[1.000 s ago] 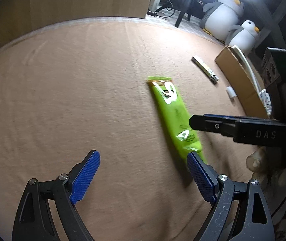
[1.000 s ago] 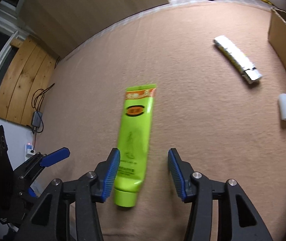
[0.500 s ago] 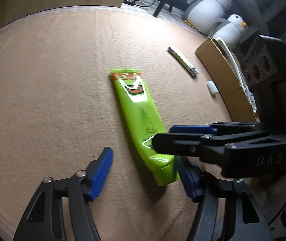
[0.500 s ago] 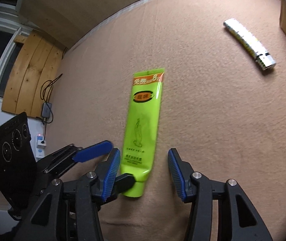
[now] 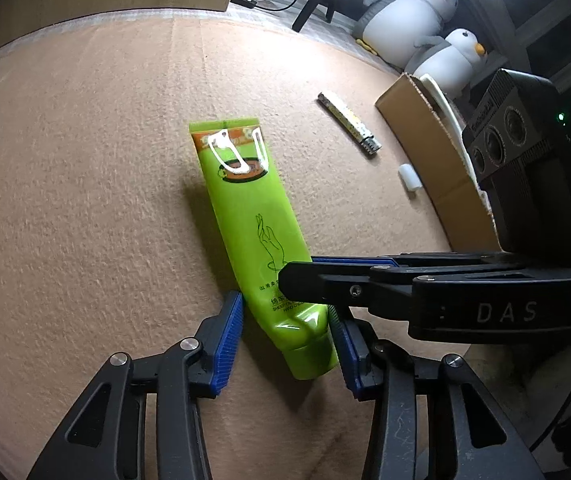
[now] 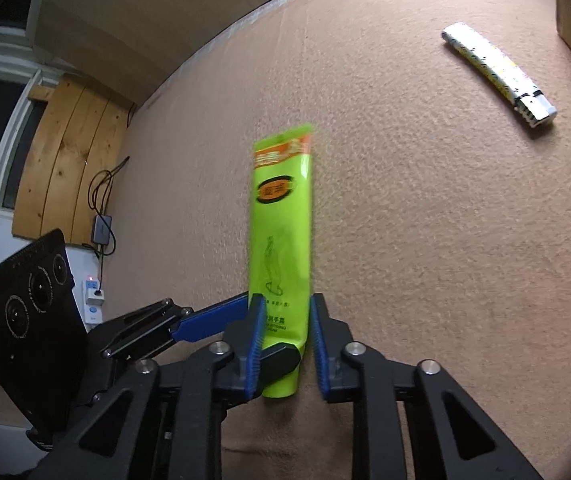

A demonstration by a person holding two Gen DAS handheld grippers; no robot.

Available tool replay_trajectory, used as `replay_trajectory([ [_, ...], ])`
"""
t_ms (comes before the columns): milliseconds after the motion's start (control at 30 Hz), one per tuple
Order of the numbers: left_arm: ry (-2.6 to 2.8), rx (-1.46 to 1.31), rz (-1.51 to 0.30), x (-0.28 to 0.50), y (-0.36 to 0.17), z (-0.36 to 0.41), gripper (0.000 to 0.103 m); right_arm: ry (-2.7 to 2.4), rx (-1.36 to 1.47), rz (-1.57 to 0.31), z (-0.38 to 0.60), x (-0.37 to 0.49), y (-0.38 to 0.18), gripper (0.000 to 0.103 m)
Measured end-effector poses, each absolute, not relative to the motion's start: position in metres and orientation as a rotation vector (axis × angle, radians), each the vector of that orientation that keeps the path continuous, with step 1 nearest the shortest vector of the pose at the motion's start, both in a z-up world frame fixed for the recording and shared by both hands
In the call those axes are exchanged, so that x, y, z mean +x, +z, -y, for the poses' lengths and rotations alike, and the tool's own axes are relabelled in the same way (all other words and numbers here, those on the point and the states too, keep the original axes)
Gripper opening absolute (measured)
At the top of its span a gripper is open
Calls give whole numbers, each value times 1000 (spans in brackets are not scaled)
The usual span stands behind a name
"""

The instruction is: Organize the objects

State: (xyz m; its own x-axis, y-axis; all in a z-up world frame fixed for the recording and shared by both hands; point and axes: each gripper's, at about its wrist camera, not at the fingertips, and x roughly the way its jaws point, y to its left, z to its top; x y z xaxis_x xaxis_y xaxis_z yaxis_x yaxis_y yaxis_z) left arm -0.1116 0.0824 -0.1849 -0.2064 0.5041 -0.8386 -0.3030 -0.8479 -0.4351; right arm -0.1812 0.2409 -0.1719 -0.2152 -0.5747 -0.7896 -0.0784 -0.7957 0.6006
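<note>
Green tube (image 6: 281, 236) lies flat on the tan felt-covered table (image 6: 425, 260), centre of the right wrist frame, crimped end toward the top, cap end toward the bottom edge. Judged: light, soft-walled plastic, glossy and likely slippery; the body will dent under a squeeze, while the shoulder and cap should be stiffer. Best hold looks to be low on the body just above the cap, pressing across the width.

Both tools are at that end. Right gripper (image 6: 283, 336): fingers closing, narrow gap, tube between them; left pad (image 6: 255, 340) seems to touch, the right shows a sliver of gap, so no firm grip. Left gripper (image 5: 285, 340): fingers closing from about half open, straddling the cap end, left pad (image 5: 229, 344) apart from the tube.

Count: one green tube; one patterned white stick-shaped item (image 6: 497, 76), upper right; one small white cylinder (image 5: 410, 177) just beside one cardboard box (image 5: 437, 160), right of the left wrist frame; two penguin plush toys (image 5: 409, 12) beyond the table, top right.
</note>
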Motion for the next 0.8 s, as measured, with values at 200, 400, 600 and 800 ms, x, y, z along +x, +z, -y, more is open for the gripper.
replay_trajectory([
  [200, 2102, -1523, 233, -116, -171, -91, 46, -2114, 1690, 762, -246, -179, -153, 18],
  [400, 2102, -1478, 213, -123, -150, -109, 46, -2163, 1656, 771, -264, -175, -128, 18],
  [600, 2078, -1409, 181, -132, -127, -144, 46, -2244, 1616, 780, -301, -168, -102, 17],
  [800, 2038, -1347, 139, -136, -108, -198, 46, -2339, 1581, 810, -346, -156, -79, 17],
])
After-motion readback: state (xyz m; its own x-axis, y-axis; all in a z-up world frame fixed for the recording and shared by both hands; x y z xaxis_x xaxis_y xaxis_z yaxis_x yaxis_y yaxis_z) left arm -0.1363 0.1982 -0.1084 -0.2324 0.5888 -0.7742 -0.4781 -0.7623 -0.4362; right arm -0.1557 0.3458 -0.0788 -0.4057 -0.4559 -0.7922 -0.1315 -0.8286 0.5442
